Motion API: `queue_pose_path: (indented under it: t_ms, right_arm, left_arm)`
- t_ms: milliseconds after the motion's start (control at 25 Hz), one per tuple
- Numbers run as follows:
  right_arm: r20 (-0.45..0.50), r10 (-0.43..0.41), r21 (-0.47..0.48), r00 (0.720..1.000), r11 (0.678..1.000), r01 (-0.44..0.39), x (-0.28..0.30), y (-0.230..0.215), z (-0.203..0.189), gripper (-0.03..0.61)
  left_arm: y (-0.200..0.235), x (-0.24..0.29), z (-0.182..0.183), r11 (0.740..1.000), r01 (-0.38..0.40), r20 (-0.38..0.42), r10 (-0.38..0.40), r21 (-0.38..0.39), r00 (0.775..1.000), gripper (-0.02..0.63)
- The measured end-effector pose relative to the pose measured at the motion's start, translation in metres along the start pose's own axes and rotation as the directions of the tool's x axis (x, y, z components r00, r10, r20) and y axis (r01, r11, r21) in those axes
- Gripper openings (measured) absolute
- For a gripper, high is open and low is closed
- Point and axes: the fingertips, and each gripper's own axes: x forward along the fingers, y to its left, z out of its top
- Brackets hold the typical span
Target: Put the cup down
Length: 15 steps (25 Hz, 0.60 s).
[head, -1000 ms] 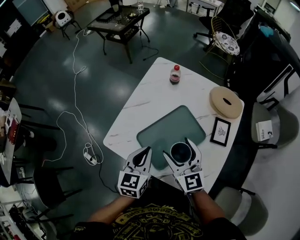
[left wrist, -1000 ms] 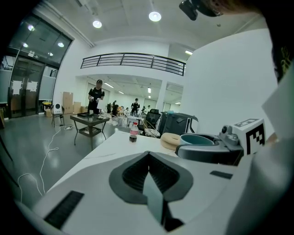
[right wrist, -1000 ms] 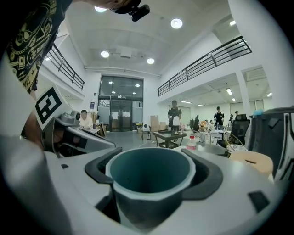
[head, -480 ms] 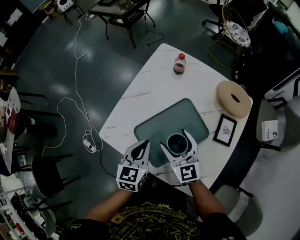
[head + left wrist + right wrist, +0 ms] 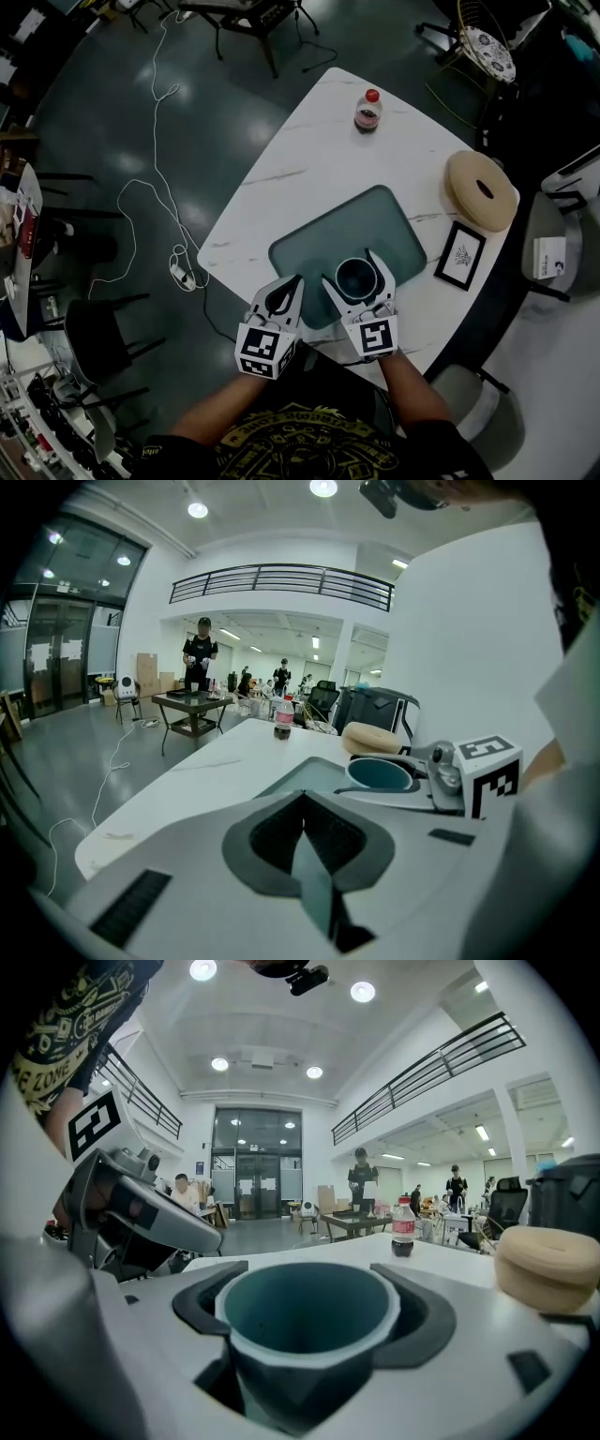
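Note:
A dark teal cup (image 5: 354,278) sits upright between the jaws of my right gripper (image 5: 352,272), which is shut on it over the near part of the green mat (image 5: 319,239). In the right gripper view the cup (image 5: 305,1354) fills the space between the two pads, its mouth facing up. My left gripper (image 5: 284,289) hangs just left of it at the mat's near-left corner, jaws shut with nothing in them. From the left gripper view, the closed tips (image 5: 302,796) meet in front and the cup (image 5: 380,773) shows to the right.
The white marble table (image 5: 281,178) carries a small red-capped bottle (image 5: 368,110) at its far side, a round beige disc (image 5: 481,190) and a black picture frame (image 5: 460,256) on the right. A cable (image 5: 150,187) runs over the floor at left; chairs stand around.
Both grippers have sunk toward the table, the right one carrying the cup down over the mat. The jaws look unchanged.

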Motion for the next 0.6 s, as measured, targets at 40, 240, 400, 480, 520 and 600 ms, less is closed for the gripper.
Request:
queue_pose_path:
  t_ms: [40,240,400,480,520,600]
  right_arm:
    - [-0.002,0.004,-0.01,1.0,1.0,-0.004,0.0,0.001,0.001,0.391]
    - [-0.019,0.011,-0.045,1.0,0.999,-0.012,-0.002,0.004,-0.001,0.399]
    - [-0.022,-0.001,-0.037,1.0,0.999,0.0,-0.008,0.004,-0.004,0.405]
    - [-0.031,-0.007,-0.03,1.0,1.0,0.006,-0.011,0.004,-0.006,0.41]
    - [-0.038,-0.009,-0.026,0.999,1.0,0.008,-0.012,0.004,-0.007,0.411]
    - [-0.046,-0.017,-0.006,0.999,1.0,0.017,-0.014,0.004,-0.009,0.422]
  left_arm:
    - [0.0,0.0,-0.002,1.0,0.003,-0.004,-0.003,-0.005,1.0,0.012]
    - [-0.001,0.002,-0.015,1.0,0.018,-0.025,-0.018,-0.026,1.0,0.012]
    - [-0.005,0.003,-0.017,0.999,0.043,-0.027,-0.043,-0.021,0.999,0.012]
    - [-0.007,0.003,-0.016,0.998,0.053,-0.024,-0.054,-0.017,0.998,0.012]
    - [-0.007,0.002,-0.016,0.998,0.058,-0.023,-0.059,-0.015,0.998,0.012]
    - [-0.009,0.002,-0.014,0.998,0.069,-0.02,-0.069,-0.01,0.997,0.012]
